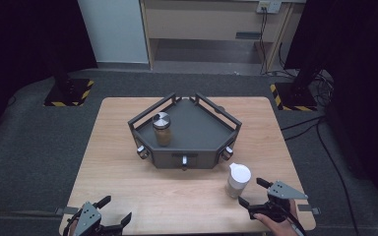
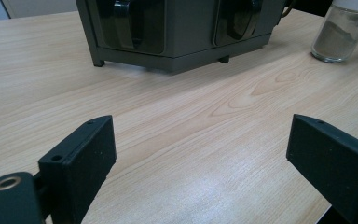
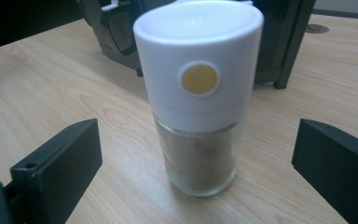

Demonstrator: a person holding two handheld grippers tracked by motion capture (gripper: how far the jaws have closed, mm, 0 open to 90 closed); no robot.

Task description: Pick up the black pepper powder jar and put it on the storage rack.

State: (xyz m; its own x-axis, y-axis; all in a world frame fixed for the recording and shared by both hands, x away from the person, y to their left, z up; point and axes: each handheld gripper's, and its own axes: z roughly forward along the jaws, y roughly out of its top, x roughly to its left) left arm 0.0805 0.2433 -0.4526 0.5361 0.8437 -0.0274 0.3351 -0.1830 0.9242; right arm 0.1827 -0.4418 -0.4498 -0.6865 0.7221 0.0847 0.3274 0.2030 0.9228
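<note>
While the left tool [image 1: 116, 210] gapes over bare table [image 1: 128, 177], the right tool [image 1: 255, 192] stands open around the white-capped jar [image 1: 238, 180].

**What I can't make out from here**

In the left gripper view the white-capped jar [image 2: 339, 32] loses its cap to the top edge, and the grey rack [image 2: 182, 32] is cut off above its front panels. In the right gripper view the jar [image 3: 198, 93] is soft with blur and hides much of the rack behind it. From the high view I can't read the small rack knobs [image 1: 184, 161], and my left gripper [image 1: 115, 211] is clipped at the near edge.
</note>
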